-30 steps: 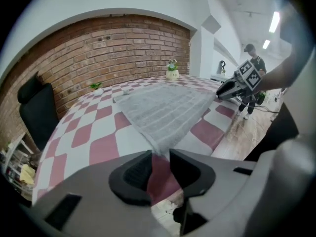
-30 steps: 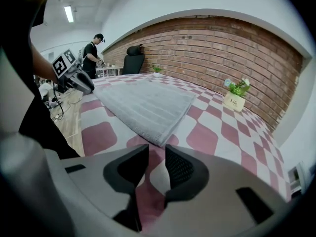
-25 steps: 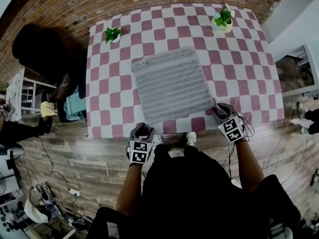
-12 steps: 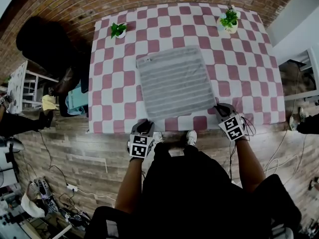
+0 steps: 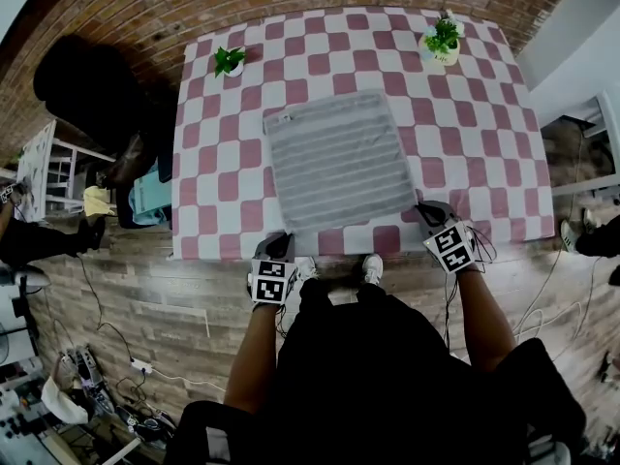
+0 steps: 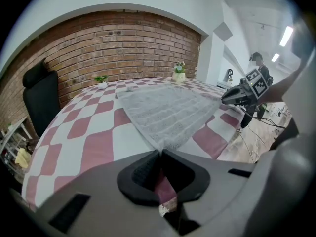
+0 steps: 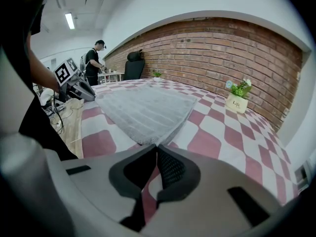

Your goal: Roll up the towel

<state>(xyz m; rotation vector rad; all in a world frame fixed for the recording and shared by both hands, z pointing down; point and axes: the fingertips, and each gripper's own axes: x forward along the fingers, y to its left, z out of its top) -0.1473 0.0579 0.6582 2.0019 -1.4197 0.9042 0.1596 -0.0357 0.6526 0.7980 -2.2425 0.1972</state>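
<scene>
Towel (image 5: 337,158), grey and ribbed, lies flat and unrolled on the checked tabletop (image 5: 208,201), slightly skewed to the tabletop edges. No fold or roll in it.

Left tool (image 5: 281,241) is at the towel's near-left corner. In the left gripper view the left tool (image 6: 160,152) has its jaws pressed together, just closed in, with the towel (image 6: 168,112) corner pinched at the tips. The corner looks slightly lifted.

Right tool (image 5: 423,208) is at the towel's near-right corner. In the right gripper view the right tool (image 7: 156,146) is also pressed together, just closed in, and nips the towel (image 7: 143,107) corner at its tips.

Each tool shows in the other's view across the towel's near edge: right tool (image 6: 242,94), left tool (image 7: 74,88).

Small plant (image 5: 230,60) stands beyond the towel's far-left corner, apart from it. Potted plant (image 5: 443,39) stands beyond the far-right corner, well apart. Black chair (image 5: 82,85) is off to the towel's left, past the tabletop edge.
</scene>
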